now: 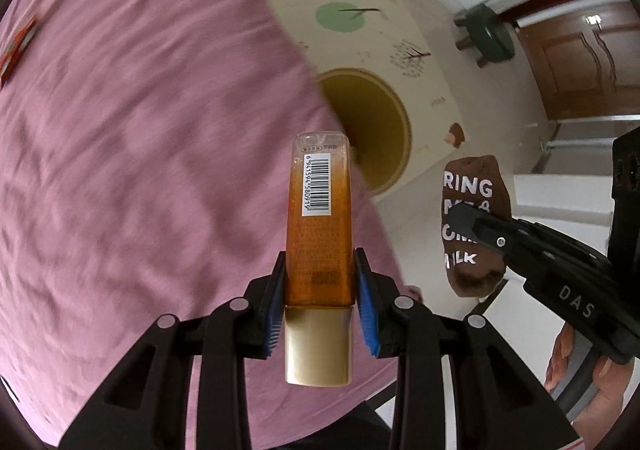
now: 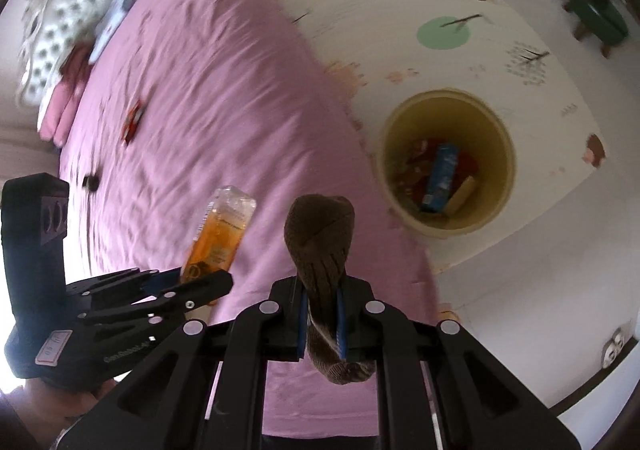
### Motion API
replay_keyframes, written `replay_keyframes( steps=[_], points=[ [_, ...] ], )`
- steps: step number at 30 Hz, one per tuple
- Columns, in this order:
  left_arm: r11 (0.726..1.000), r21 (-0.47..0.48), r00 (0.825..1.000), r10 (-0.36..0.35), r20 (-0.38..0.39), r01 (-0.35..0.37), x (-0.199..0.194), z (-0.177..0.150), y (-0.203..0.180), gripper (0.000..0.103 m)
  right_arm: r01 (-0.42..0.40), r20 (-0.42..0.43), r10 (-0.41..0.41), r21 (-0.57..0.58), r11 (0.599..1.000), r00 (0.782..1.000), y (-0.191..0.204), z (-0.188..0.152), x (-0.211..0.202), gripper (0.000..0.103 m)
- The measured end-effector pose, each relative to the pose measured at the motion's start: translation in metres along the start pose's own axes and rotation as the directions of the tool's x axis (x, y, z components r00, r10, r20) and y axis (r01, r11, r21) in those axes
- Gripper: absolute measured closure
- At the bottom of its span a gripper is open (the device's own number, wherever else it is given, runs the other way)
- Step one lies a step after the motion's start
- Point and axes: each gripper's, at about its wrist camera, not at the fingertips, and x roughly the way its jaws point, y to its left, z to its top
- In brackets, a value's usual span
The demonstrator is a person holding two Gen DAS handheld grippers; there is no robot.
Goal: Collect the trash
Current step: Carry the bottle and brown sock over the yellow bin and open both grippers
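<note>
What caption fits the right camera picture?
Right claw holds a sock near the bin.

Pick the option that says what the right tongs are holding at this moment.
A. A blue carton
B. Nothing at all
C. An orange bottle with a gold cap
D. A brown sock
D: in the right wrist view the right tongs are closed around a brown sock, while the orange bottle sits in the left tongs.

Soft daylight fills both views; the pink bedspread (image 1: 140, 169) smears with motion blur, and fisheye distortion bends the dark-vignetted edges.
</note>
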Motion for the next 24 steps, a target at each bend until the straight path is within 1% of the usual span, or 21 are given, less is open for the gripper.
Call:
replay_keyframes(
  steps=[4,6,9,13,17,19,20,21,22,23,24],
  points=[
    [0.999,0.042,1.000,-0.004,-0.015,0.005,0.013,0.023,-0.029,0.071,0.014,0.030,-0.016,0.060,0.998,0.999,-0.037,0.007,-0.010,0.092],
    [0.998,0.059,1.000,-0.015,-0.025,0.016,0.024,0.035,-0.045,0.071,0.018,0.045,-0.023,0.095,0.995,0.999,-0.055,0.012,-0.012,0.092],
    [0.996,0.087,0.999,-0.011,-0.035,0.014,0.039,0.054,-0.062,0.071,0.018,0.066,-0.028,0.143,0.989,0.997,-0.077,0.022,-0.012,0.092],
    [0.994,0.104,0.999,-0.022,-0.042,0.026,0.051,0.072,-0.080,0.071,0.015,0.088,-0.030,0.174,0.985,0.996,-0.096,0.033,-0.015,0.092],
    [0.991,0.127,0.998,-0.028,-0.048,0.034,0.061,0.088,-0.099,0.071,0.028,0.101,-0.046,0.171,0.985,0.994,-0.109,0.046,-0.020,0.092],
    [0.989,0.143,0.998,-0.040,-0.047,0.047,0.061,0.093,-0.107,0.071,0.028,0.107,-0.047,0.170,0.985,0.993,-0.113,0.052,-0.023,0.089],
    [0.986,0.159,0.998,-0.046,-0.046,0.053,0.062,0.097,-0.112,0.069,0.027,0.113,-0.047,0.172,0.985,0.992,-0.116,0.055,-0.025,0.088],
    [0.985,0.168,0.998,-0.039,-0.046,0.046,0.063,0.100,-0.117,0.045,0.018,0.119,-0.039,0.174,0.985,0.992,-0.120,0.058,-0.026,0.077],
    [0.984,0.177,0.999,-0.019,-0.041,0.026,0.064,0.103,-0.119,0.018,0.012,0.118,-0.034,0.181,0.983,0.993,-0.122,0.060,-0.026,0.071],
    [0.983,0.185,1.000,0.007,-0.014,-0.004,0.062,0.105,-0.121,0.016,0.016,0.117,-0.039,0.191,0.981,0.992,-0.126,0.062,-0.026,0.064],
    [0.981,0.193,1.000,0.017,0.009,-0.018,0.060,0.106,-0.122,0.016,0.025,0.117,-0.049,0.196,0.980,0.992,-0.128,0.065,-0.026,0.064]
  ],
)
